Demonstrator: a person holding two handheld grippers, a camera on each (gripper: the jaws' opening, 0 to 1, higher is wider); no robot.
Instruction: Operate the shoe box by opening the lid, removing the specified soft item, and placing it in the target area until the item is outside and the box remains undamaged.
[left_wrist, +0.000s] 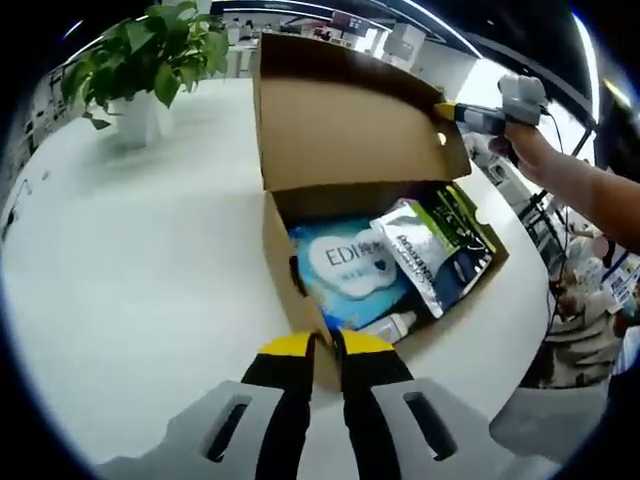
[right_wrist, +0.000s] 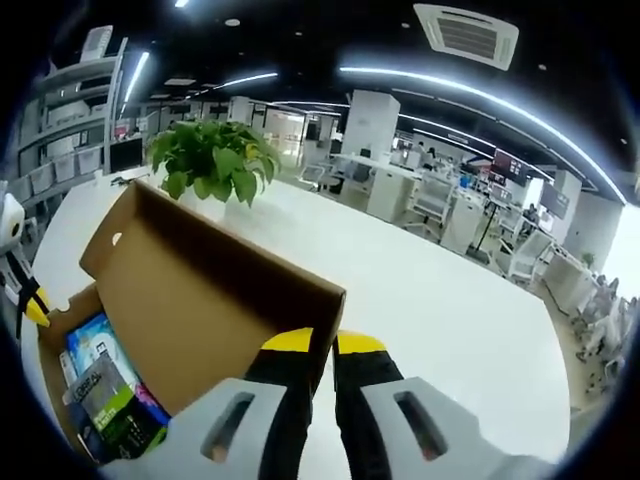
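White table (left_wrist: 150, 280), potted plant (right_wrist: 212, 160), open-plan office

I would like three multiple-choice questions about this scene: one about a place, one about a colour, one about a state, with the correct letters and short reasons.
1. Where is the potted plant?
A. in the box
B. on the white table beyond the box
C. on the floor

2. Colour of the gripper tips?
A. yellow
B. red
C. green

3. The shoe box lid is:
A. closed
B. raised open
C. torn off

Answers: 1 B, it stands on the table behind the shoe box; 2 A, the left gripper and right gripper have yellow tips; 3 B, the blue soft pack shows inside.
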